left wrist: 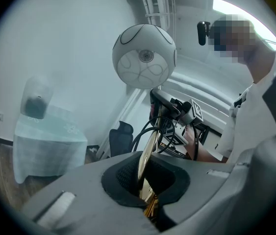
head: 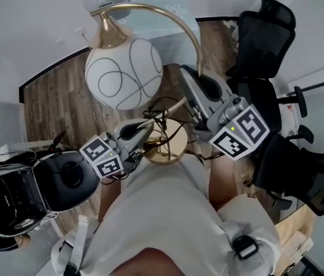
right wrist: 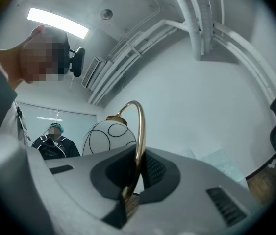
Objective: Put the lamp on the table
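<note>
**Aloft, one lamp (head: 128, 68) clamped in two places**

Far left in the head view, a round black seat (head: 64, 177) is cut off by the frame edge. Next comes the left gripper (head: 148, 126), whose cube bears black-and-white square markers, patterns rather than letters. Its jaws are clenched on a thin brass part of the lamp, low down by the round brass base (head: 170, 151). Whether that part is the stem's foot or the base's rim cannot be told. A black cable (head: 163, 112) loops just above the base.

The single white globe (head: 115, 88), drawn over with black curling lines, hangs above the wood floor (head: 58, 102) from the gold arched stem (head: 193, 36). Beyond it, at the top of the view, the cloth-covered table (head: 176, 25) is largely hidden by the lamp, and the pale motif on its cloth is too faint to read.

The right gripper (head: 186, 73) grasps the stem higher up, jaws tight on it. Two black chairs stand at the right, one upper (head: 262, 30) and one lower (head: 302, 174). The person's pale shirt (head: 173, 211) covers the bottom centre.
</note>
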The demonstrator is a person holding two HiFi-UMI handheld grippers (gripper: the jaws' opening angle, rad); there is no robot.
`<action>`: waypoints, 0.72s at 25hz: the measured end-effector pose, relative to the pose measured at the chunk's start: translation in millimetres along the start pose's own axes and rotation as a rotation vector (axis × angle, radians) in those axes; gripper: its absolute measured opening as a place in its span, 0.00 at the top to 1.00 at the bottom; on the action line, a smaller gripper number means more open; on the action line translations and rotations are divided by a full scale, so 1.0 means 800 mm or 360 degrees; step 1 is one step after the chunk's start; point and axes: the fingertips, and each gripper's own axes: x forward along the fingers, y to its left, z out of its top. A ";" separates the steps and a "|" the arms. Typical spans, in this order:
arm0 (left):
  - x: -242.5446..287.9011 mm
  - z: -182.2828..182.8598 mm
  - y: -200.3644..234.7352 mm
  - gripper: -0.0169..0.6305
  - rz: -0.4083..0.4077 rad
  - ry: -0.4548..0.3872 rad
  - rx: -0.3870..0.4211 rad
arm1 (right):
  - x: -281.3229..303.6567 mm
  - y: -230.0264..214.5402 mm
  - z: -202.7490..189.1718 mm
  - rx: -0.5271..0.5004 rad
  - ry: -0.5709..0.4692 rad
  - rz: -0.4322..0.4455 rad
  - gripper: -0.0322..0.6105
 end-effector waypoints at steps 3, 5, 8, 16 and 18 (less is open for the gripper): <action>-0.001 0.011 0.016 0.97 -0.0024 0.0017 -0.0001 | 0.016 -0.007 0.000 -0.0002 -0.0004 -0.0034 0.94; -0.002 0.012 0.021 0.97 -0.0034 0.0022 0.0003 | 0.019 -0.008 -0.001 -0.0008 -0.0009 -0.0041 0.94; 0.000 0.013 0.025 0.97 -0.0044 0.0021 0.0010 | 0.019 -0.010 -0.001 -0.0016 -0.0013 -0.0049 0.94; 0.021 0.031 0.049 0.97 -0.0051 0.0016 0.0008 | 0.041 -0.039 0.006 -0.0027 -0.0005 -0.0035 0.94; 0.032 0.036 0.060 0.97 -0.0046 0.0016 0.0006 | 0.048 -0.054 0.007 -0.0023 0.0000 -0.0030 0.94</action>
